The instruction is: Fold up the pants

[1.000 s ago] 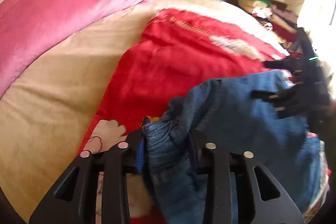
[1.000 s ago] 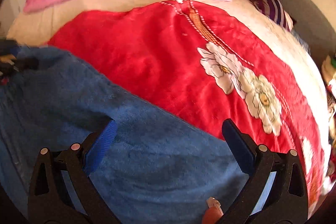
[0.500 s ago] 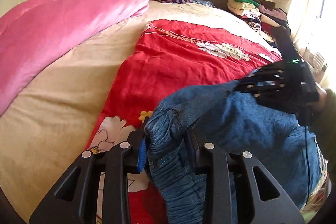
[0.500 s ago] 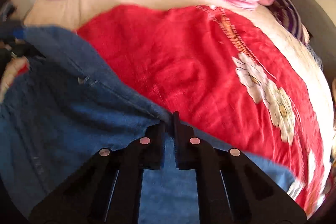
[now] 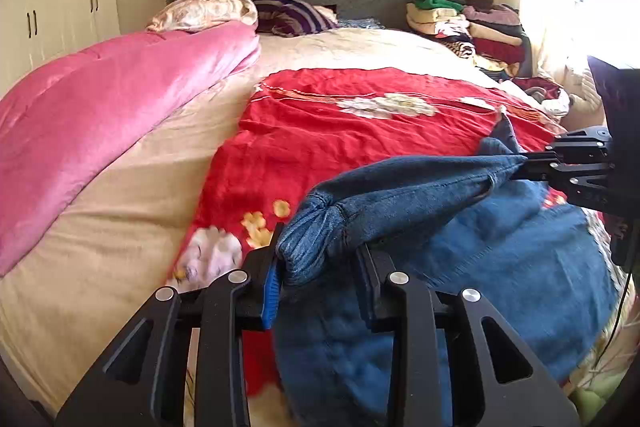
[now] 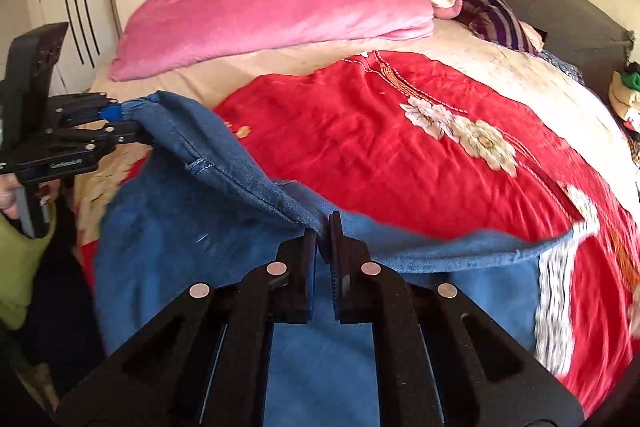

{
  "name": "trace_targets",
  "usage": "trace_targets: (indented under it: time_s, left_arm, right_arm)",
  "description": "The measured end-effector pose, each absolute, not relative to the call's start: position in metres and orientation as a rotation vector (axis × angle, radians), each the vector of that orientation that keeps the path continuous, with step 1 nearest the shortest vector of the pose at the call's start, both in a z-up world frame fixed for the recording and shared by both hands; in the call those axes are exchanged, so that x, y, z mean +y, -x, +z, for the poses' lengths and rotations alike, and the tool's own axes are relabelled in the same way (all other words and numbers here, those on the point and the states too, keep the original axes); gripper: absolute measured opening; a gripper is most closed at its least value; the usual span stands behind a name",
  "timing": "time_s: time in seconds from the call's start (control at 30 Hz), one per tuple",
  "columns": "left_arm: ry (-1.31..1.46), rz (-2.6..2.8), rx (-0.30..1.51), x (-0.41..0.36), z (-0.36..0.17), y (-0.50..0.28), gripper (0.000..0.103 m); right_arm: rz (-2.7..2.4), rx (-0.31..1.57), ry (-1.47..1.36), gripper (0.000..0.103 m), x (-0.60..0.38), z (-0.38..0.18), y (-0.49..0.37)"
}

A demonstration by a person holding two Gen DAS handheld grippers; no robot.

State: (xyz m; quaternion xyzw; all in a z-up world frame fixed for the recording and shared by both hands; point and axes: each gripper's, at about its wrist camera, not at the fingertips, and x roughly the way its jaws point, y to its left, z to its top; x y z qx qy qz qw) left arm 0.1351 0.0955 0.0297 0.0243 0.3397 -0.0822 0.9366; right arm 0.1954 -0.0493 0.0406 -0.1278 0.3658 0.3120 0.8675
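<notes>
While the left wrist view looked up the bed [image 5: 120,227], the left gripper [image 5: 316,279] at the lower centre of the frame was partly closed, its pads clamped on a bunched, ribbed edge of the jeans [image 5: 400,195]. From there one denim edge ran taut toward the right edge of the frame, where the right gripper [image 5: 520,167] pinched its other end. Everything else of the jeans sagged in a loose sheet at the lower right, over the red blanket [image 5: 340,131]. No crease or neat fold showed, so I judged the fold barely started: one edge was lifted between two grips, and laying it over, smoothing and any second fold were left to do. Counted here: one pair of jeans, two grippers, one red blanket, one pink quilt [image 5: 100,115] at the left, and one clothes pile [image 5: 472,27] at the upper right.

Seen from the right wrist view, the right gripper [image 6: 324,227] at the lower centre was fully closed on a thin denim edge. That edge climbed to the left gripper [image 6: 120,123] at the middle left of the frame, held by a hand [image 6: 8,195] at the frame's left edge. Below it the jeans [image 6: 200,267] hung down toward the bottom of the frame. Again one pair of jeans, two grippers, one red blanket [image 6: 400,155] and one pink quilt [image 6: 260,15] were in sight.
</notes>
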Motion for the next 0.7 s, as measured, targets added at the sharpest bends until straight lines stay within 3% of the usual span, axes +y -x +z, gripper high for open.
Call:
trace_targets:
  time_s: [0.3,0.7]
  left_arm:
    - [-0.042,-0.194,0.710,0.091,0.023,-0.075,0.033]
    - [-0.054,-0.152,0.819,0.103,-0.005,-0.052,0.039]
  right_arm:
    - [0.707,0.772,0.224,0.002,-0.064,0.044,-0.109]
    - [0.809,0.886,0.217,0.002,-0.042,0.006,-0.046]
